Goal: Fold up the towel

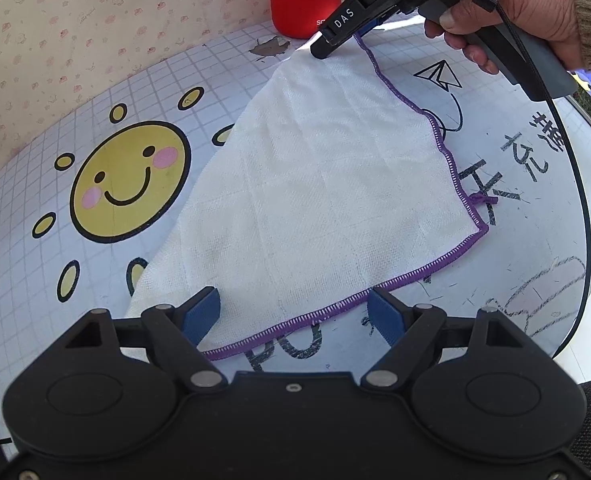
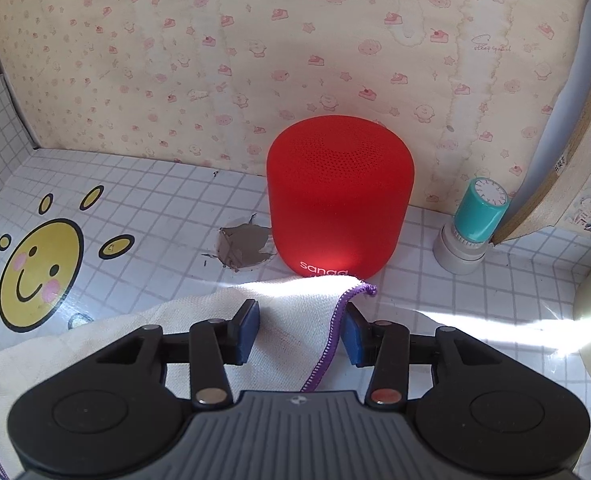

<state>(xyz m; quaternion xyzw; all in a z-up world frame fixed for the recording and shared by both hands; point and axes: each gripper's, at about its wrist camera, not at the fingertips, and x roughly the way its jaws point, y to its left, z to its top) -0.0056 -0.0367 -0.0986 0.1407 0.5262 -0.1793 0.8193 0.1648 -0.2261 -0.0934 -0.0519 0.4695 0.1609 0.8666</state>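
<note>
The white towel (image 1: 327, 184) with purple stitched edging lies spread on the gridded tabletop (image 1: 95, 264), partly covering the smiling sun drawing (image 1: 129, 182). Left gripper (image 1: 293, 312) sits at the near hem, blue pads wide apart, gripping nothing. Far side, the right gripper (image 2: 300, 330) stands with its pads parted around the towel's far corner, not pinched on the cloth, a hand (image 1: 507, 12) on its handle. A red speaker (image 2: 339, 196) and teal stamp (image 2: 477, 216) stand by the wall.
</note>
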